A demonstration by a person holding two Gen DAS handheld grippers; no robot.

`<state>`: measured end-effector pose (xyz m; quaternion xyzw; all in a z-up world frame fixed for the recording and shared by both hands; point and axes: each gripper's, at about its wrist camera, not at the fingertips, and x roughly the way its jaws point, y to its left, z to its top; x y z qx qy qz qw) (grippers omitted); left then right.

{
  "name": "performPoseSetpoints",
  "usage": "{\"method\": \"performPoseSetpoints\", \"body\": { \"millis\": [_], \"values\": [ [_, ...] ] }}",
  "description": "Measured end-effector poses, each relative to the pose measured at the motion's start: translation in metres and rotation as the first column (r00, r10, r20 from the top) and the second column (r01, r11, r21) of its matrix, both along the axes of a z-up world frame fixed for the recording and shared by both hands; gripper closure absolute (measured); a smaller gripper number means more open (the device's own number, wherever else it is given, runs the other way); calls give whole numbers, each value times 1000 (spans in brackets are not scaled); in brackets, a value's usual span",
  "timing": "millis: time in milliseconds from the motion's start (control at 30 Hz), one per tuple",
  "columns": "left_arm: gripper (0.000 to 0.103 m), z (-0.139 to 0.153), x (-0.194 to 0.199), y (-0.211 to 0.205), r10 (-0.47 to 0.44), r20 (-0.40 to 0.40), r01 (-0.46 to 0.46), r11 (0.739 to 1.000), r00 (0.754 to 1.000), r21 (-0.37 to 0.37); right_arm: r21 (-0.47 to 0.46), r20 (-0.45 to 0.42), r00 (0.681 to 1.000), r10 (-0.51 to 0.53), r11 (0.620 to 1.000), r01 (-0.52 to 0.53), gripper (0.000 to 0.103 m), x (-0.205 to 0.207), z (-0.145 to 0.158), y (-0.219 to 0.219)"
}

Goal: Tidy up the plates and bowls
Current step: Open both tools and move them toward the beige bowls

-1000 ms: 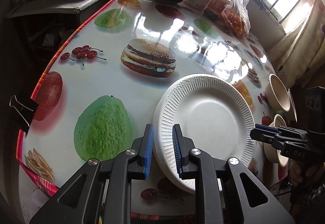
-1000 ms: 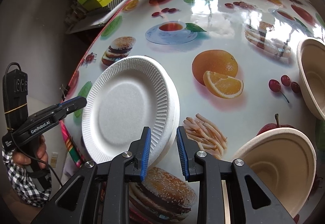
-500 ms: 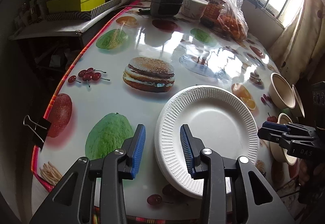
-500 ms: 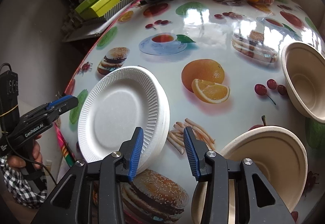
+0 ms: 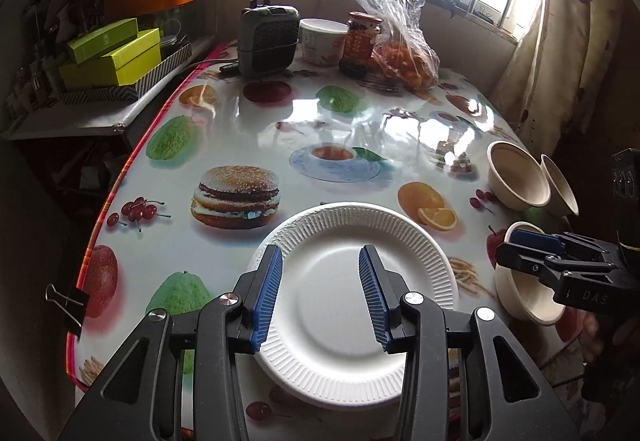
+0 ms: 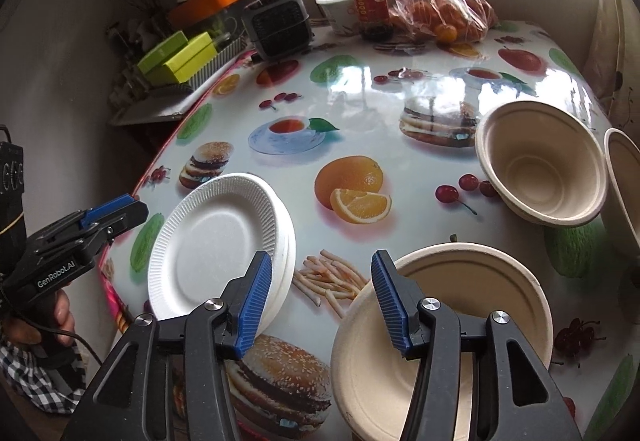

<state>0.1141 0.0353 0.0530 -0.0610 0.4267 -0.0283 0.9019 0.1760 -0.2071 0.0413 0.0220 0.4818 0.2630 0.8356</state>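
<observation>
Ribbed foam plates (image 5: 352, 305), smooth beige bowls (image 6: 540, 165)

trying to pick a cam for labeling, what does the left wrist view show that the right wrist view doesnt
Only the left wrist view shows the binder clip on the table edge, the window bars and the curtain.

Only the right wrist view shows that the white plates are a stack with several rims, and looks into the near beige bowl and the far one.

Both show the plates, the bowls, the heater, the jar, the bagged oranges, the green boxes, and both grippers open: left, right.
</observation>
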Motion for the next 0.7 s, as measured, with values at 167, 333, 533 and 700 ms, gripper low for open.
{"method": "performPoseSetpoints", "body": {
  "millis": [167,333,533,700],
  "values": [
    [61,7,9,-27,-82,17,82,997,997,-3,-10,66,996,-66,998,67,50,-10,15,-20],
    [61,10,19,-55,-164,22,164,986,986,-22,-14,122,981,-152,988,155,49,-19,22,-48],
    [61,5,30,-93,-269,3,268,961,963,-63,-17,149,951,-272,961,277,48,-33,22,-88],
    [61,-6,36,-122,-344,-43,339,936,938,-93,-19,141,923,-359,931,365,48,-43,16,-120]
  ]
}}
